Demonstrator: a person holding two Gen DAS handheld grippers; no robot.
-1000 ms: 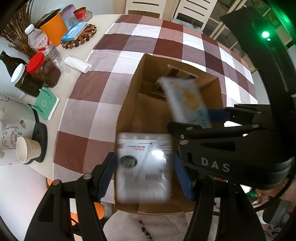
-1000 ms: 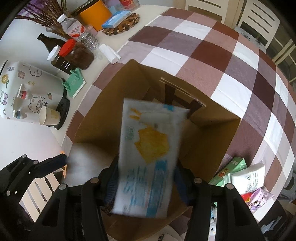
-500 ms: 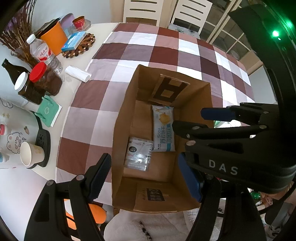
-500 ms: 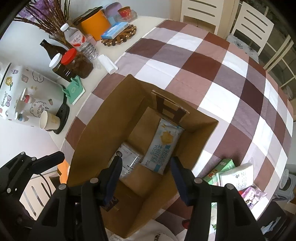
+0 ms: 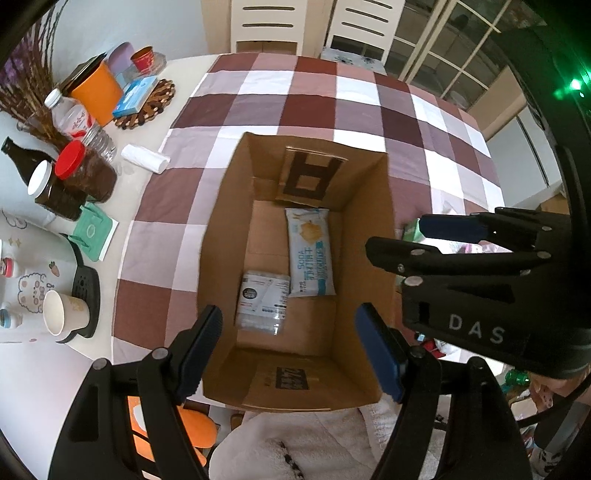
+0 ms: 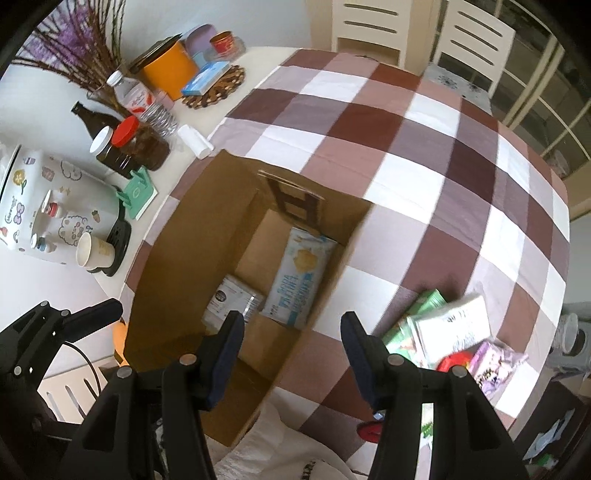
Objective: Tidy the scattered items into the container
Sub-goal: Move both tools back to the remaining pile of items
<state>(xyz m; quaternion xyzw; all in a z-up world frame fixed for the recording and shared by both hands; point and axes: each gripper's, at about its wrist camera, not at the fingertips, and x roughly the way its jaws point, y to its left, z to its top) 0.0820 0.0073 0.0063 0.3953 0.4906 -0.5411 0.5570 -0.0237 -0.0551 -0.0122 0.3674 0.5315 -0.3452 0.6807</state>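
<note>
An open cardboard box (image 5: 221,236) (image 6: 162,266) stands on the checked tablecloth. On its floor lie a white-and-blue soda cracker packet (image 5: 309,254) (image 6: 299,280) and a small grey-white packet (image 5: 263,295) (image 6: 232,299). My left gripper (image 5: 288,347) is open and empty above the box's near end. My right gripper (image 6: 291,350) is open and empty over the box's right wall; it also shows in the left wrist view (image 5: 436,240). Right of the box lie a green box (image 6: 410,325), a white tissue pack (image 6: 454,325), a purple packet (image 6: 495,358) and a red item (image 6: 454,362).
At the table's left stand a red-lidded jar (image 5: 85,173), a white-lidded jar (image 5: 48,188), a water bottle (image 5: 77,122), an orange tub (image 5: 98,90), a paper cup (image 5: 64,314), a decorated cooker (image 6: 44,206), a green holder (image 5: 94,230) and a white roll (image 5: 146,158). Chairs (image 5: 269,22) stand behind.
Both grippers opened and dropped their packets, which now lie on the box floor. The right gripper has since shifted right, toward the items beside the box.
</note>
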